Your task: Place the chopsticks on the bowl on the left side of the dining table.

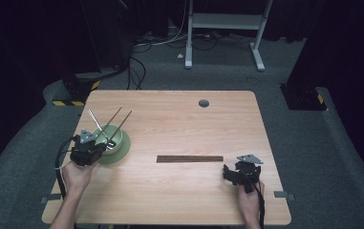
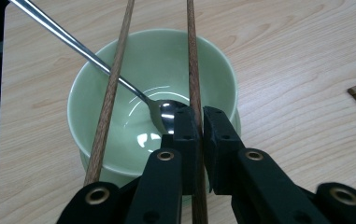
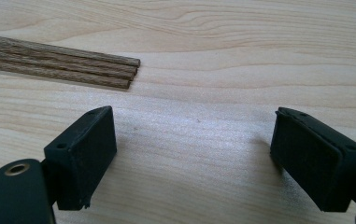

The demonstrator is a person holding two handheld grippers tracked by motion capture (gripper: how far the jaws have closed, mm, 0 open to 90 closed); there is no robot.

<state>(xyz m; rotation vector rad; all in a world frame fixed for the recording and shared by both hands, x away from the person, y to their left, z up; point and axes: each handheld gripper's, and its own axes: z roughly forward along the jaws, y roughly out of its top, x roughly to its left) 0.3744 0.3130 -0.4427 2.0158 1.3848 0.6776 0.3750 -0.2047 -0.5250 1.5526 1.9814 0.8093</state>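
Observation:
A pale green bowl (image 1: 122, 148) (image 2: 159, 56) stands on the wooden table (image 1: 179, 124) at the left. A metal spoon (image 2: 96, 60) (image 1: 93, 118) lies in it with its handle up over the far rim. My left gripper (image 1: 102, 144) (image 2: 200, 122) hovers at the bowl's near rim, shut on a brown wooden chopstick (image 2: 192, 70) (image 1: 123, 122) that slants up over the bowl. A second chopstick (image 2: 112, 84) (image 1: 112, 117) leans in the bowl beside it. My right gripper (image 1: 230, 172) (image 3: 194, 140) stands open just above the table, near the end of a bundle of chopsticks (image 1: 189, 159) (image 3: 63, 65).
A round grey cable hole (image 1: 203, 103) sits in the far middle of the table. Beyond the table are grey carpet, cables and a white metal frame (image 1: 225, 21). Bare wood lies between the bowl and the chopstick bundle.

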